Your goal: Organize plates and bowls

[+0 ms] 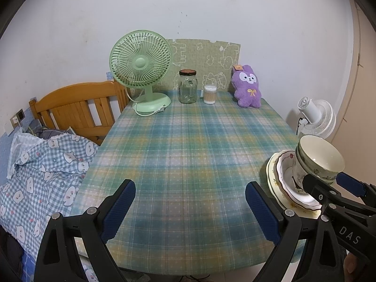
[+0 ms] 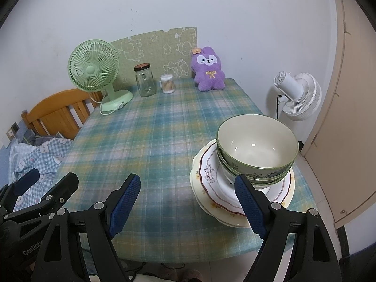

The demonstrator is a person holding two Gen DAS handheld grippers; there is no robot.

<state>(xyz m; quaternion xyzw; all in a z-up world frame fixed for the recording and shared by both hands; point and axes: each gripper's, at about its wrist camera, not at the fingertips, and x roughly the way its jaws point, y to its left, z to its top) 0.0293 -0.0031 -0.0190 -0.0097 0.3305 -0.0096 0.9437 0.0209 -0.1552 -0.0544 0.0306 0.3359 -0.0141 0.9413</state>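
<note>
Bowls (image 2: 256, 150) being kept nested on plates (image 2: 211, 195) at table (image 2: 152, 141) near-right corner, probably for compact stack. Left gripper (image 1: 190, 209) & right gripper (image 2: 188, 204) being held w/ fingers wide apart, nothing gripped.

bowls (image 2: 256, 150) on plates (image 2: 211, 188), table (image 2: 164, 141) near right | fan (image 2: 94, 70), jar (image 2: 145, 81), plush (image 2: 209, 70) behind

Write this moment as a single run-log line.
left tongs: open, empty | right tongs: open, empty | bowls: nested on stacked plates | table: near right edge
</note>
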